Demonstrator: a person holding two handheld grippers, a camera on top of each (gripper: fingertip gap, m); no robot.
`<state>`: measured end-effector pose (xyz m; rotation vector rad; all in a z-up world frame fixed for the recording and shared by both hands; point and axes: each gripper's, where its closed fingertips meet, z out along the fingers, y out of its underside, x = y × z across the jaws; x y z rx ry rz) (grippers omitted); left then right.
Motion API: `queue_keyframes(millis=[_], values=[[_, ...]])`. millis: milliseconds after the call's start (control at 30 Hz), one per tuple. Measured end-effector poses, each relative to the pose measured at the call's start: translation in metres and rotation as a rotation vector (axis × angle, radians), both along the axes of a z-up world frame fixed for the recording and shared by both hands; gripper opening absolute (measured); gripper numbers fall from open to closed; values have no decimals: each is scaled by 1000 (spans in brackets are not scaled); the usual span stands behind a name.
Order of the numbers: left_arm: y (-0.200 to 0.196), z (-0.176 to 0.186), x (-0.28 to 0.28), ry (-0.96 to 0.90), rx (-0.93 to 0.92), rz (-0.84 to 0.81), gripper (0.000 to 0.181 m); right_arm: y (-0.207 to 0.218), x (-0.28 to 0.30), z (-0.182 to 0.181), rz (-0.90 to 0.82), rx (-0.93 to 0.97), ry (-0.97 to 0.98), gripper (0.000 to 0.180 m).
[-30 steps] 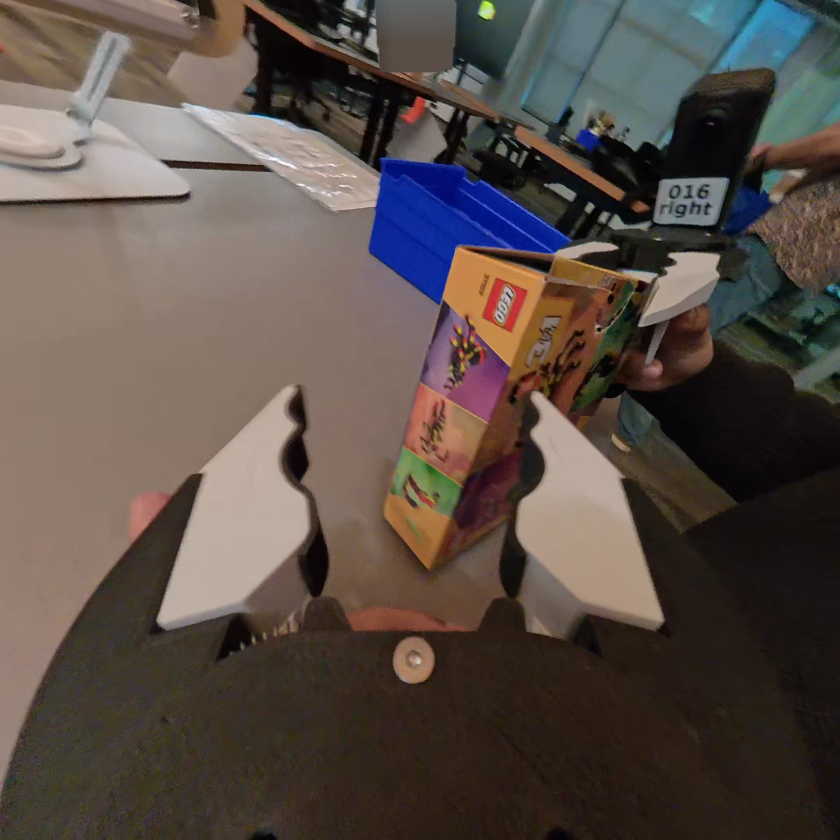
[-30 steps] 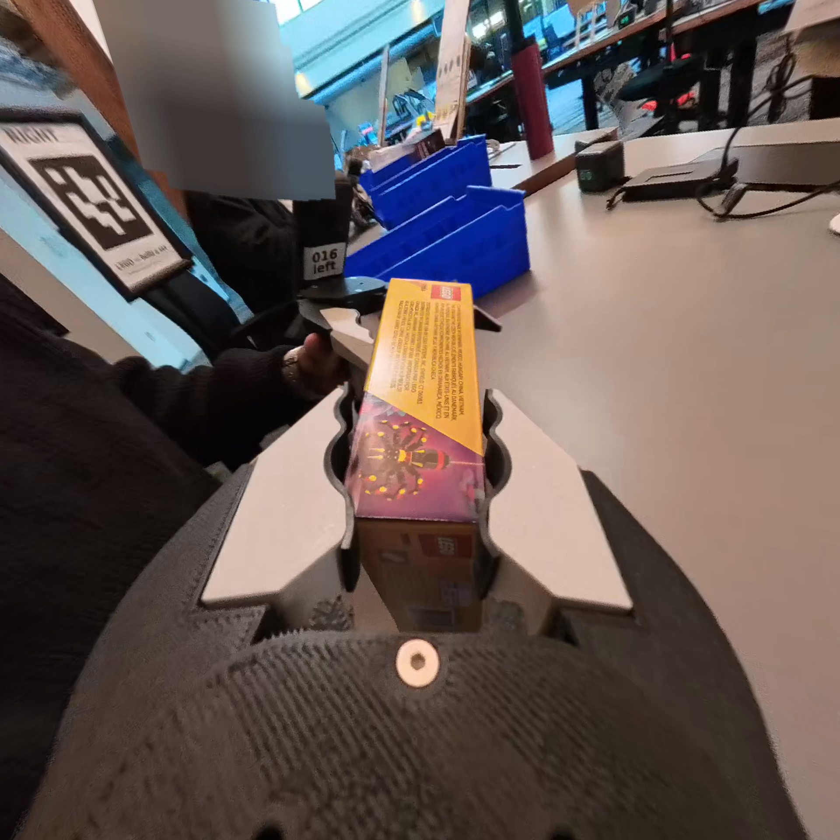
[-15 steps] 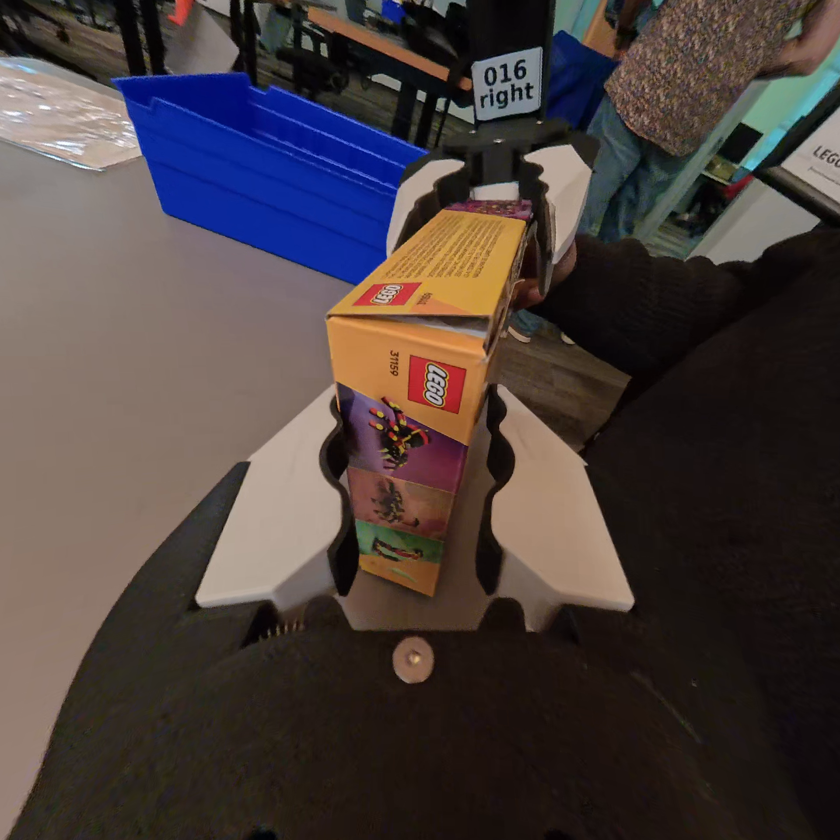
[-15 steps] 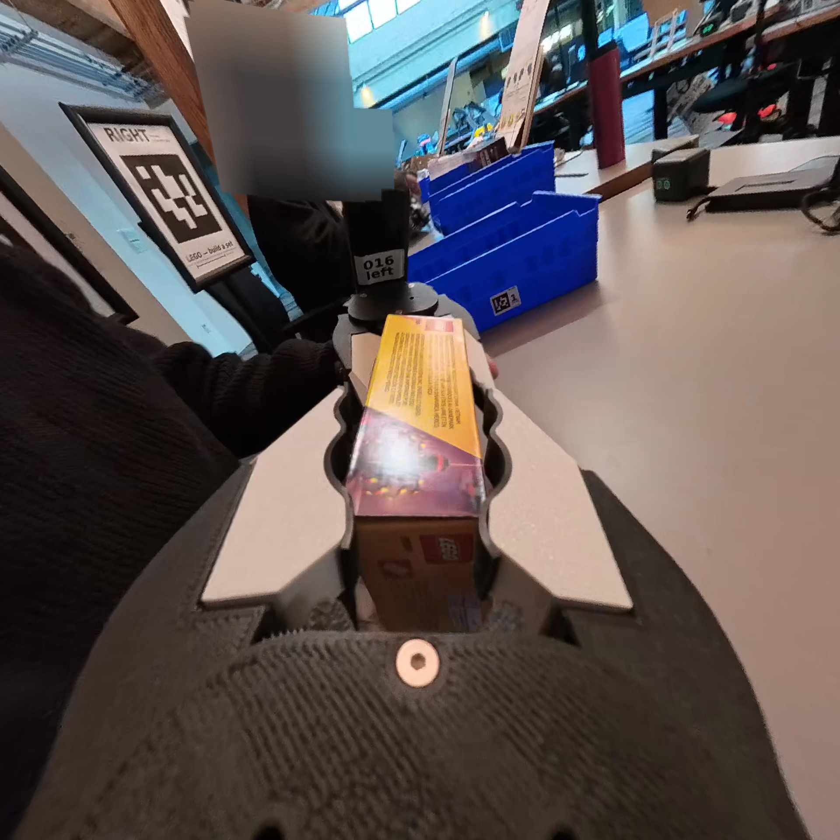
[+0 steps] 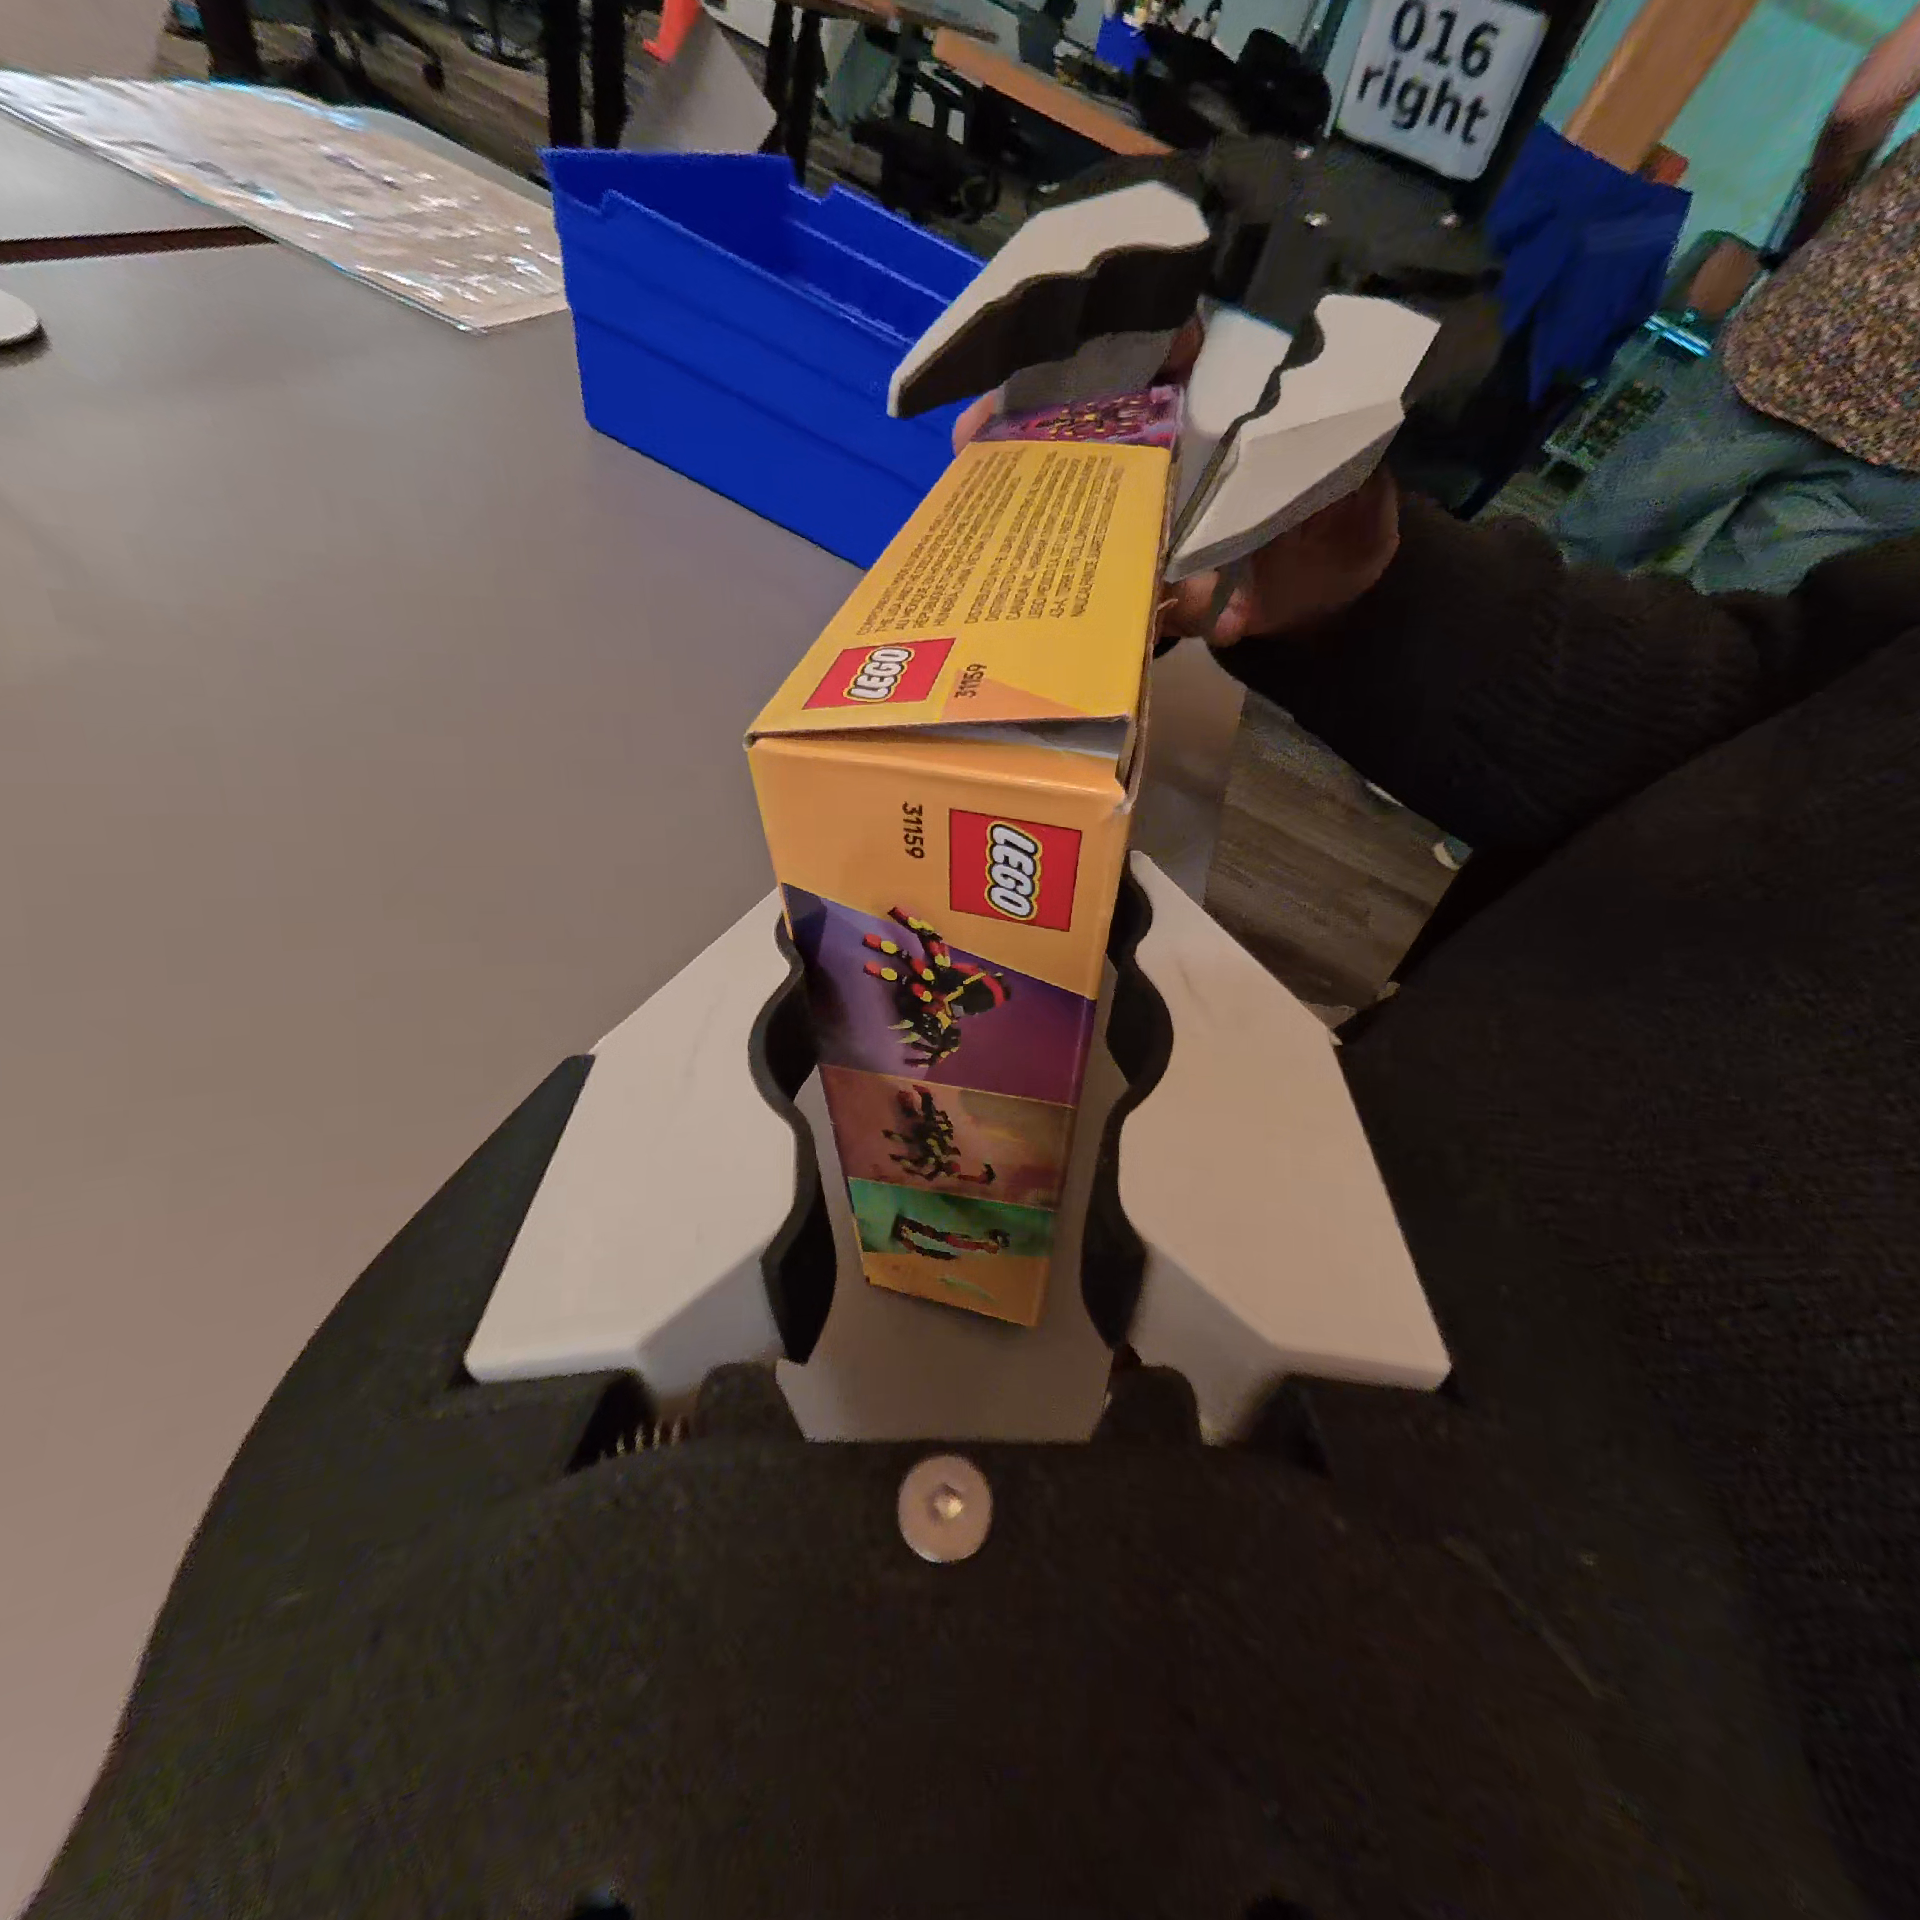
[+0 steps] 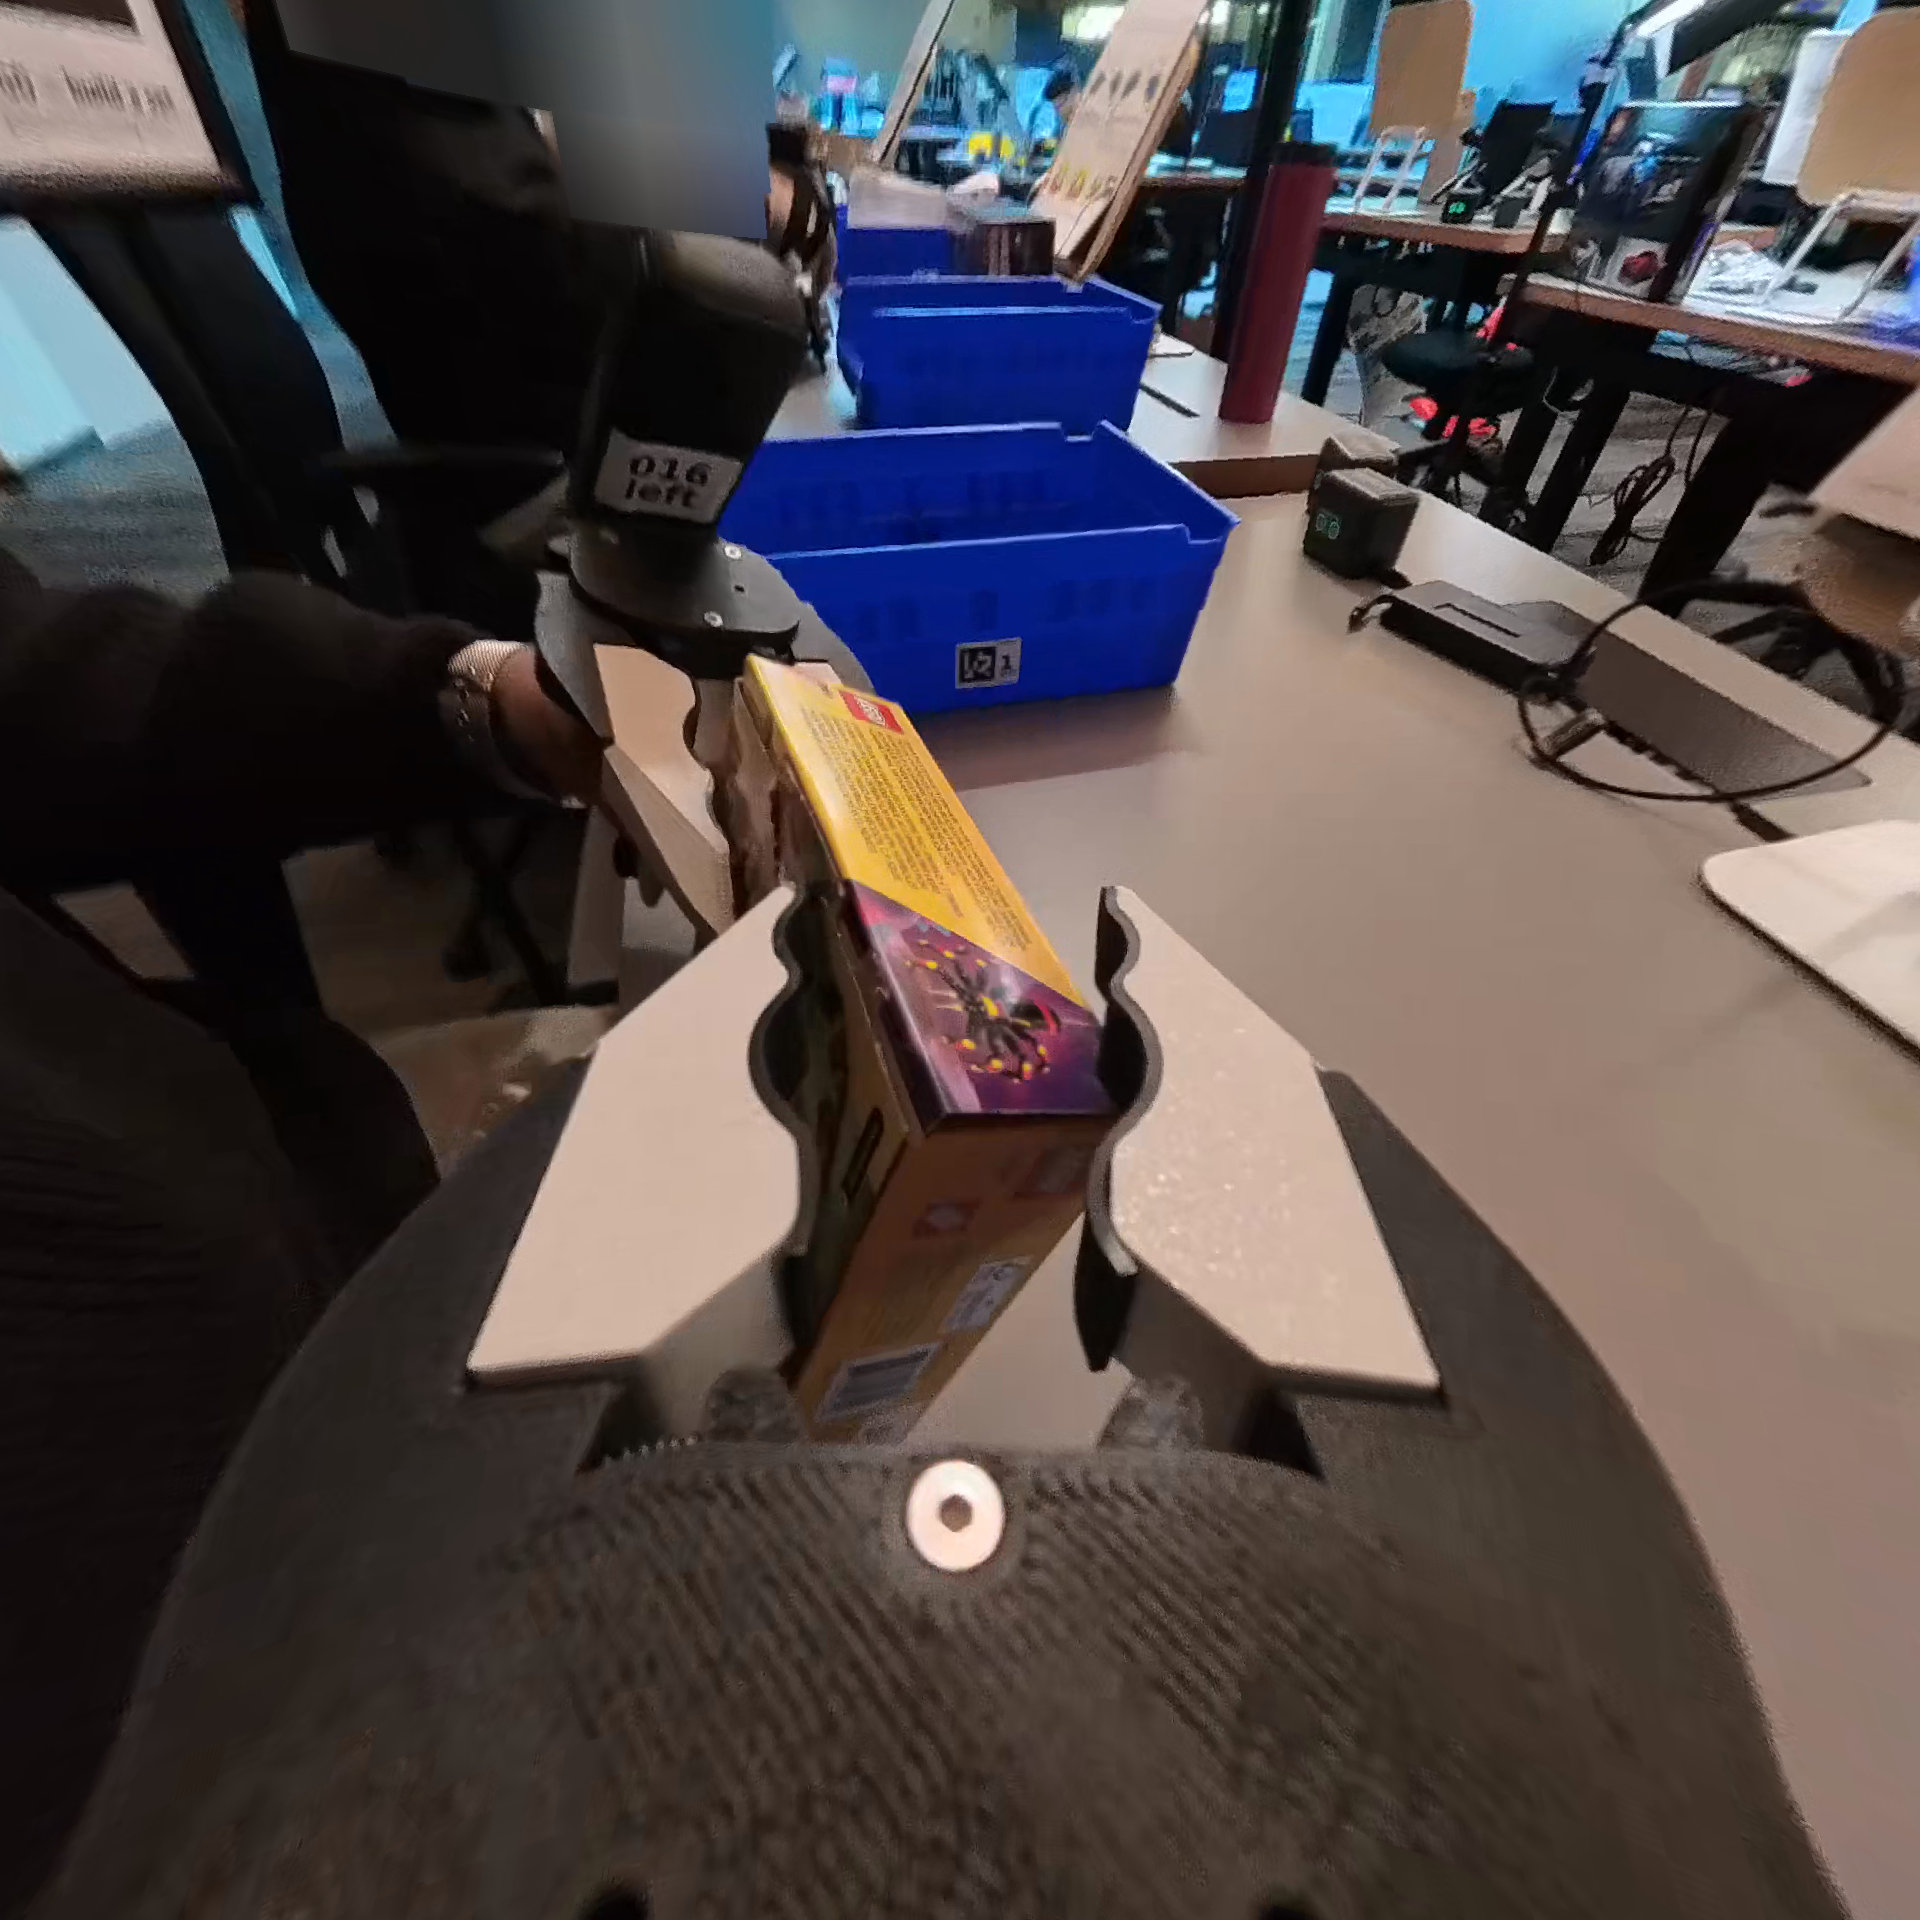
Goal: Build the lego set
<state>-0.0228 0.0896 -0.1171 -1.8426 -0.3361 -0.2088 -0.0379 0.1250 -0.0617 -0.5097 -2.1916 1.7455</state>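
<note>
One Lego box held above the grey bench: left tongs clamp its near end, right tongs gape loosely around the other. Three blue bins behind.

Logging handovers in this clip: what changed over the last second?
The left gripper closed on the near end of the yellow cardboard Lego box. The right gripper, clamped before, has opened; the box now sits loose and tilted between its fingers. The blue plastic bin and grey table are unchanged.

Dim indoor light; blurred, fisheye-warped edges
</note>
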Motion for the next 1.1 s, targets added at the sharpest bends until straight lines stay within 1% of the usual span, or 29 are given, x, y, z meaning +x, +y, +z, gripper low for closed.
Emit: queue_keyframes(millis=[133,233,400,533,633,667,700,733,767,800,900,1000,1033,1100], values=[[-5,1,5,36,-3,11,54,-7,9,3,45,140,84,43],[-5,3,10,110,-21,13,54,-10,21,6,102,234,124,36],[-2,8,13,194,-34,29,52,-4,27,9,112,297,122,26],[-2,9,14,191,-27,10,52,-2,28,11,113,259,96,23],[0,11,15,177,-7,-3,52,2,31,21,147,148,36,18],[0,11,16,166,-1,-12,53,4,31,25,157,96,13,14],[1,11,17,157,5,-21,53,8,27,31,137,36,-2,0],[1,10,20,156,3,-39,53,14,21,40,103,-47,3,0],[3,8,19,181,-13,-30,52,18,21,48,115,-122,-12,0],[4,7,20,190,-21,-32,53,22,22,50,129,-151,-34,0],[7,4,15,185,-33,2,53,28,17,43,79,-66,13,1],[4,2,9,164,-31,21,53,28,13,42,21,26,99,34],[3,1,7,155,-28,29,53,28,12,40,4,70,127,39],[1,1,3,144,-23,40,53,27,12,35,-21,167,193,44]])
